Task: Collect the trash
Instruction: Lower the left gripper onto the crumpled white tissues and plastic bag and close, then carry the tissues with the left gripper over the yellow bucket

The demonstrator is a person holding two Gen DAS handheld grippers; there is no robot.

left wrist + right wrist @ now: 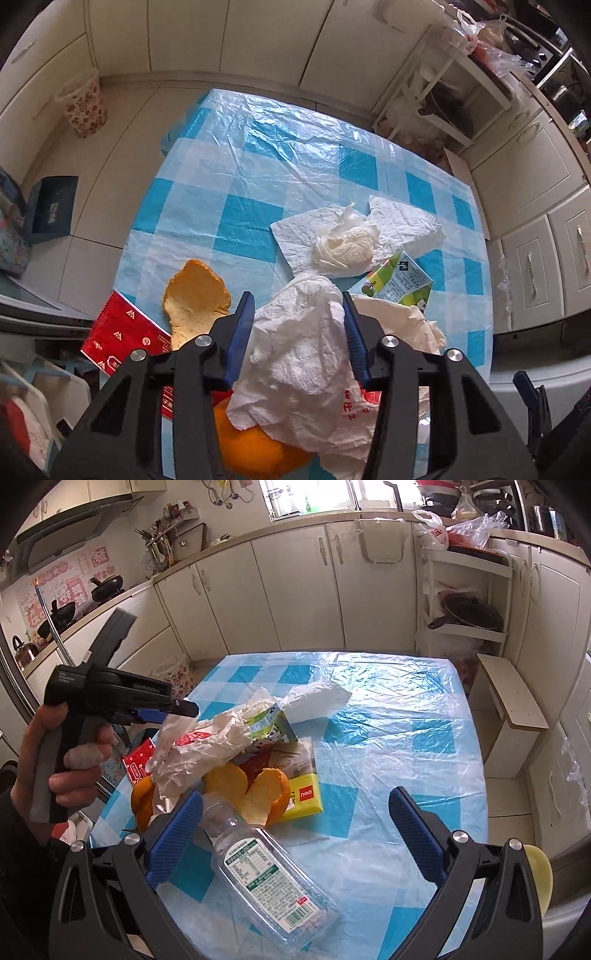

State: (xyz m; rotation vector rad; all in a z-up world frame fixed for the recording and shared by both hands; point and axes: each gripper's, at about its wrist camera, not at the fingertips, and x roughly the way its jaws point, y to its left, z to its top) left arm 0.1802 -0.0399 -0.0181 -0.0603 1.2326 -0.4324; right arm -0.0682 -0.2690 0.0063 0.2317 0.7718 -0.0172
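My left gripper (298, 302) is shut on a crumpled white paper towel (295, 350) and holds it above the blue-checked table (258, 166); it also shows in the right wrist view (184, 710), where the towel (184, 753) hangs from it. Orange peel (195, 299), a red packet (122, 339), more tissues (343, 243) and a green drink carton (399, 280) lie below. My right gripper (295, 812) is open above a clear plastic bottle (266, 871) that lies on the table. Orange peel (258, 790) and a yellow packet (304, 794) lie beyond it.
A patterned waste bin (83, 103) stands on the floor beyond the table's far left. White cabinets (295, 583) line the walls. A white shelf rack (465, 602) with a pan stands at the far right, with a small stool (509, 701) beside the table.
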